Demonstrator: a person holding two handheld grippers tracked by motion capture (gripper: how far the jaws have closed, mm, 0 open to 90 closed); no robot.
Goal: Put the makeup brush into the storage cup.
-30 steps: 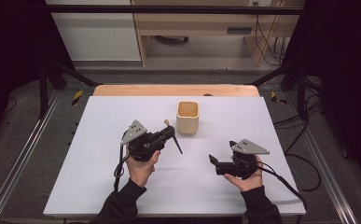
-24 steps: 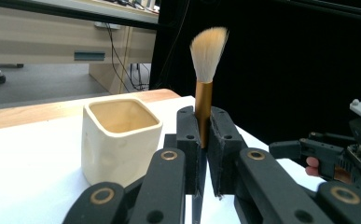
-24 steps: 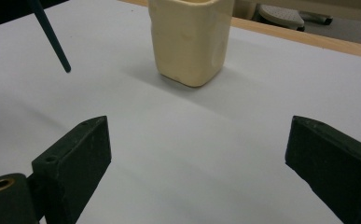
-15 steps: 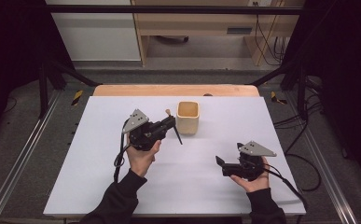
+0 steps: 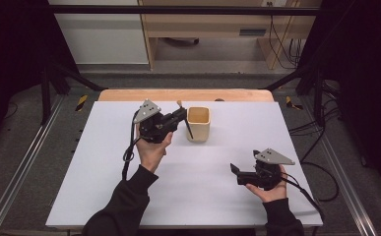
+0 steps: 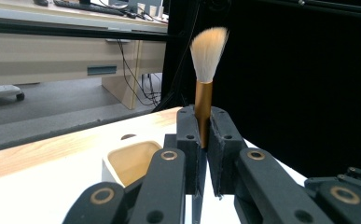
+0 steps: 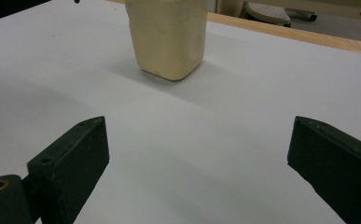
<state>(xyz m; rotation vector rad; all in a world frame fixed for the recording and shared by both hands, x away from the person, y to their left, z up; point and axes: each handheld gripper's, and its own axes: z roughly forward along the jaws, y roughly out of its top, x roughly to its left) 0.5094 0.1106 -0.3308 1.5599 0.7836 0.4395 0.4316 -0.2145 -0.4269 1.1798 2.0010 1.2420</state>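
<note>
Two tools work over one white table (image 5: 129,196). The left tool (image 5: 178,118) is clamped on a makeup brush (image 6: 205,88), with pale bristles up and a black handle hanging below, just left of a cream square cup (image 5: 198,124) at the far middle of the table. The right tool (image 5: 235,173) rests near the right front, with jaws wide apart and nothing between them. A wooden edge (image 5: 129,95) runs along the far side. Behind it are grey floor (image 5: 188,78), a light wood desk (image 5: 203,22) and black curtains (image 5: 365,73).
</note>
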